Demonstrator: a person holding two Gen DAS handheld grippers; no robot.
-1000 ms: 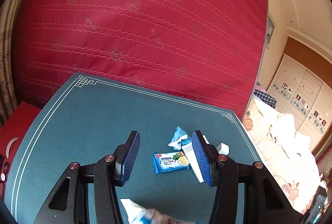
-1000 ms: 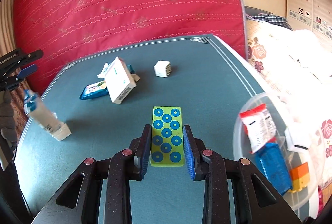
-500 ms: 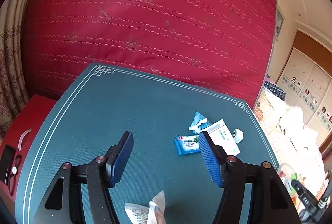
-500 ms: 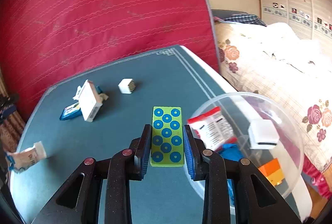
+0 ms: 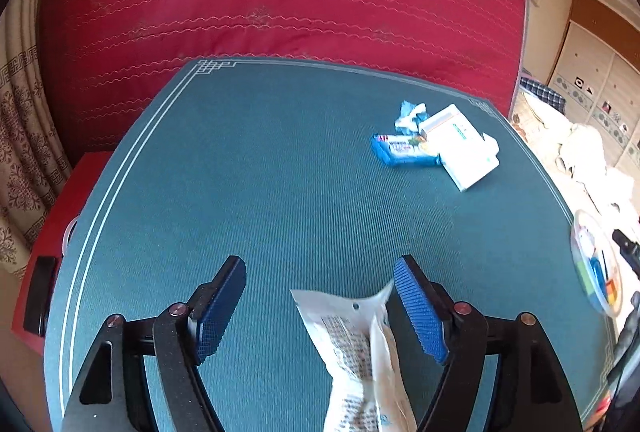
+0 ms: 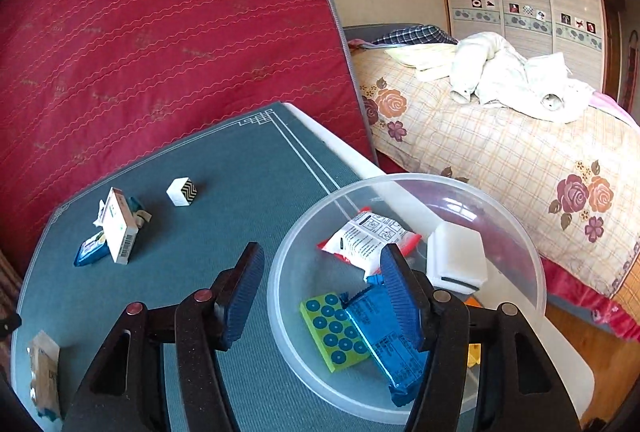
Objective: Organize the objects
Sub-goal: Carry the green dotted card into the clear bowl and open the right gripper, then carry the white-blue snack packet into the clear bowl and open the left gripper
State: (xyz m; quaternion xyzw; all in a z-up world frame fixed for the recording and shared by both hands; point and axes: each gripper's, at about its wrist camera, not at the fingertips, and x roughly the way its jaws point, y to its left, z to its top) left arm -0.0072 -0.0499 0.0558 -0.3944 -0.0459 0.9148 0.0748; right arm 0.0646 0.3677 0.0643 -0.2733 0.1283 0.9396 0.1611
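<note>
Right gripper [image 6: 322,292]: jaws apart, just been opening, nothing between the pads. It hangs over the near rim of the clear bowl [image 6: 520,232], one finger outside, one over the inside. The green dotted card [image 6: 334,332] lies loose on the bowl floor at about 7 o'clock, partly under the blue packet [image 6: 386,344]; judged newly dropped there.

Left gripper [image 5: 320,308]: jaws apart, just been opening. The white sachet [image 5: 352,348] lies between them, close against the right-hand finger; the pads do not press it. Judged lined up for the next pick.

Bowl contents, other: red-and-white sachet [image 6: 368,236] at 12 o'clock, white block [image 6: 456,260] at 2 o'clock, an orange item partly hidden behind the gripper.

Still on the green mat [image 6: 248,167]: white carton [image 6: 118,228] leaning on a blue wrapper [image 6: 90,252] at 10 o'clock from the bowl, with a crumpled wrapper behind it; small patterned cube [image 6: 182,191] standing apart at 11 o'clock.

Edges and room: the bowl sits at the mat's right edge, overhanging the border lines, with a bed close beyond. A red mattress [image 6: 160,31] stands against the far edge. The mat's middle is open, giving a free lane from carton to bowl.
</note>
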